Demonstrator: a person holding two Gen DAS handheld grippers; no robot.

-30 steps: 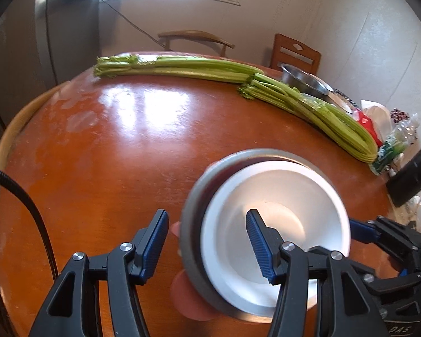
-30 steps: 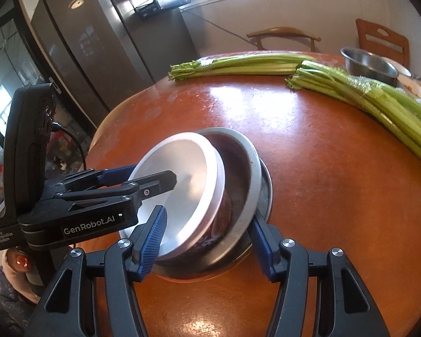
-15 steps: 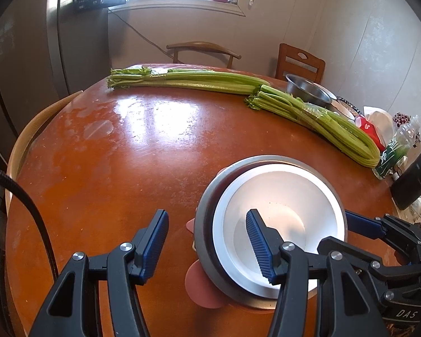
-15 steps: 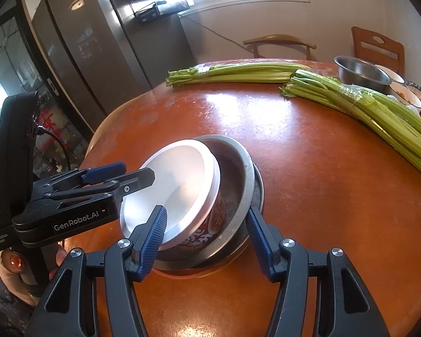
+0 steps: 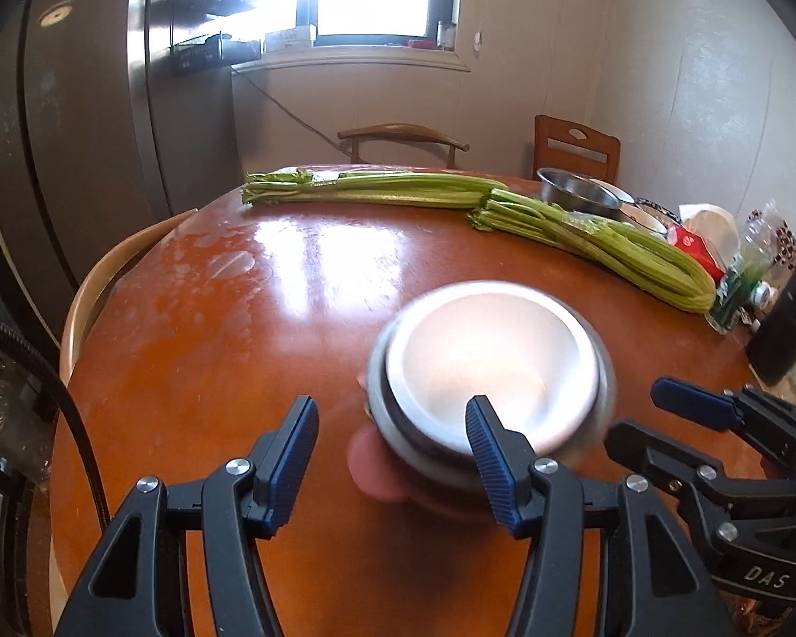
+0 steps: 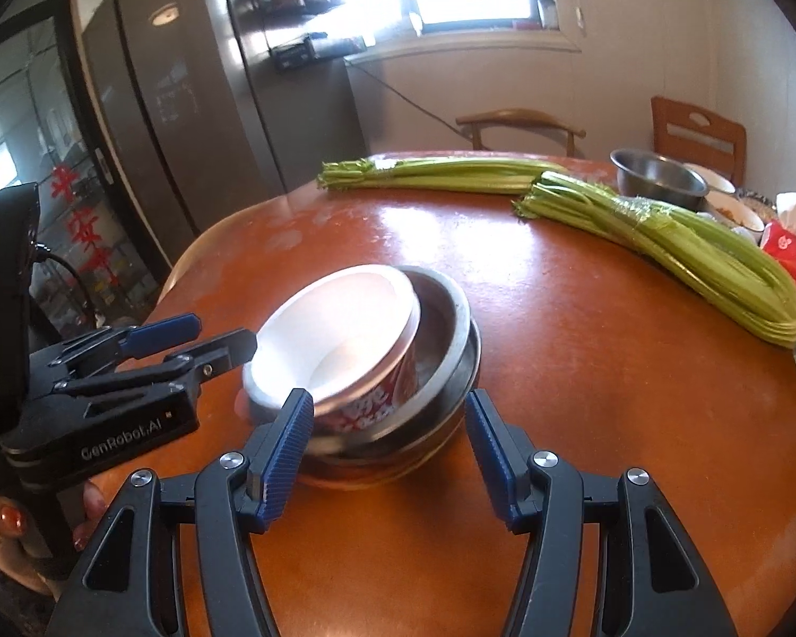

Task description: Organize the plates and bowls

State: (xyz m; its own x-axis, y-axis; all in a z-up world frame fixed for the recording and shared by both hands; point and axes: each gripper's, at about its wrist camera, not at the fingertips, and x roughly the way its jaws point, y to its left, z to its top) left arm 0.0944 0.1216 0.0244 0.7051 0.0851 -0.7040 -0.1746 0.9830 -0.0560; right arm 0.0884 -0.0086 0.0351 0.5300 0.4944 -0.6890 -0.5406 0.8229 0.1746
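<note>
A white bowl with a red printed outside (image 6: 345,339) sits tilted inside nested steel bowls (image 6: 451,350) on the round wooden table (image 6: 583,371). In the left wrist view the white bowl (image 5: 493,361) and steel rim (image 5: 398,424) look blurred. My left gripper (image 5: 390,456) is open, just in front of the stack, its right finger near the rim; it also shows in the right wrist view (image 6: 201,337). My right gripper (image 6: 390,451) is open, its fingers either side of the stack's near edge, not touching; it also shows in the left wrist view (image 5: 663,414).
Two celery bundles (image 5: 377,194) (image 5: 599,244) lie across the far side of the table. A steel bowl (image 5: 578,199), smaller dishes and packets (image 5: 695,249) stand at the far right. Chairs (image 5: 403,140) and a fridge (image 5: 101,122) are beyond the table.
Both grippers have pulled back and up from the bowl stack, so it looks smaller and farther. The white bowl now sits deeper in the steel bowls. Both stay open.
</note>
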